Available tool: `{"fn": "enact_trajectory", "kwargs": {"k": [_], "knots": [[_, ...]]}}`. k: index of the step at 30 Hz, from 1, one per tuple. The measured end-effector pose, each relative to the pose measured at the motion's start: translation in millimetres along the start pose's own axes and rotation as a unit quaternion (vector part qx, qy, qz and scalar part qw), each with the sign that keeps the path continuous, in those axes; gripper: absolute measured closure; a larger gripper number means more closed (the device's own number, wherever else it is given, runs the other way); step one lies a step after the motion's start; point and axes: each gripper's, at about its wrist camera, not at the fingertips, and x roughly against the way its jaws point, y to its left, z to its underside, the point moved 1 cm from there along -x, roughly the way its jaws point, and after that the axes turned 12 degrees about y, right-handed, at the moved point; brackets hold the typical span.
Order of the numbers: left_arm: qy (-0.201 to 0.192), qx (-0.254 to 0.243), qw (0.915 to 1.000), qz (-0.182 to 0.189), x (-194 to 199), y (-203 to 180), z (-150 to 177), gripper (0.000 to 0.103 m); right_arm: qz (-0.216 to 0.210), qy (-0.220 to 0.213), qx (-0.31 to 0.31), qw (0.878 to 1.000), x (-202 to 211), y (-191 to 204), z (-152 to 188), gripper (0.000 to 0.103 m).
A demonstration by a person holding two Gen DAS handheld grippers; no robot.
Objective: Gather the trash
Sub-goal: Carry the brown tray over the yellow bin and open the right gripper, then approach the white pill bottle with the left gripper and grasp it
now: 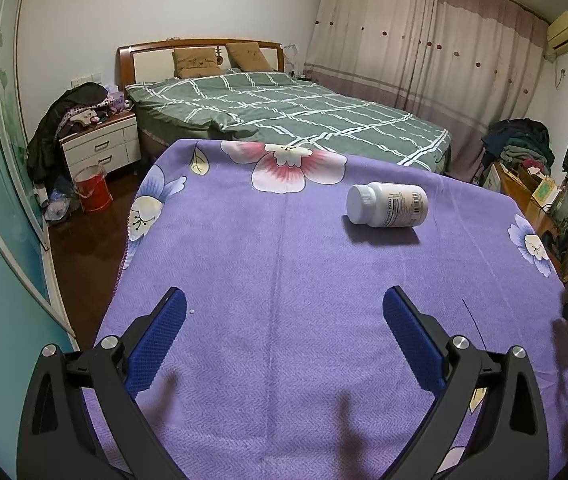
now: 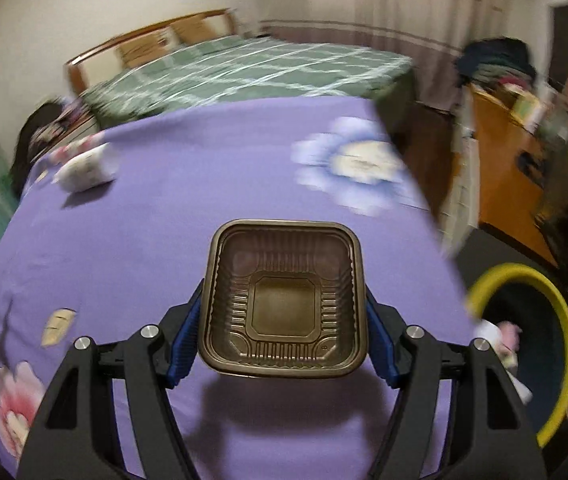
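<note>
My right claw (image 2: 284,344) is clamped on a brown plastic tray (image 2: 284,300), one blue pad pressed against each side wall, so the jaws stand partway open at the tray's width. The tray is held clear of the worktop (image 2: 144,260), which is covered by a purple floral cloth, and its open side faces the camera. The background in the right wrist view is streaked with blur, which I judge to mean the claw is in transit. A yellow-rimmed bin (image 2: 555,320) stands below the worktop edge at the right, with some pale litter visible at its rim. The step in hand is therefore the carry of the tray to that bin. The next move calls for bringing the tray fully over the bin's opening, past the worktop edge, and only then spreading the jaws so that the tray drops inside rather than onto the rim or the floor. My left claw (image 1: 284,336) hangs wide open and empty above the cloth. A white pill bottle (image 1: 387,204) lies on its side further along the worktop, well apart from that claw; I judge it to be the remaining item to collect.
</note>
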Motion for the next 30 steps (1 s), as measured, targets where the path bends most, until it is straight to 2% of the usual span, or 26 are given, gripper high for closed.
{"fn": "enact_trajectory", "kwargs": {"k": [7,13,15,16,19,24,30], "knots": [[-0.001,-0.001,1.0,-0.002,1,0,0,0.006,0.047,-0.017,-0.118,0.992,22,-98,32,0.036],[-0.003,-0.006,1.0,-0.006,4,-1,1,0.006,0.085,-0.018,-0.186,0.979,23,-153,48,0.034],[-0.004,-0.006,1.0,-0.006,4,-2,1,0.005,0.091,-0.019,-0.211,0.973,22,-168,50,0.025],[-0.003,-0.006,1.0,-0.006,4,-1,1,0.005,0.089,-0.023,-0.219,0.971,23,-171,51,0.022],[-0.003,-0.006,1.0,-0.006,4,-2,1,0.005,0.096,-0.032,-0.22,0.97,26,-170,50,0.022],[-0.004,-0.007,0.9999,-0.008,4,-2,2,0.005,0.087,-0.043,-0.173,0.98,28,-133,46,0.021],[0.017,-0.02,0.9996,-0.006,-3,-13,1,0.005,0.105,-0.052,-0.132,0.984,27,-100,36,0.017]]}}
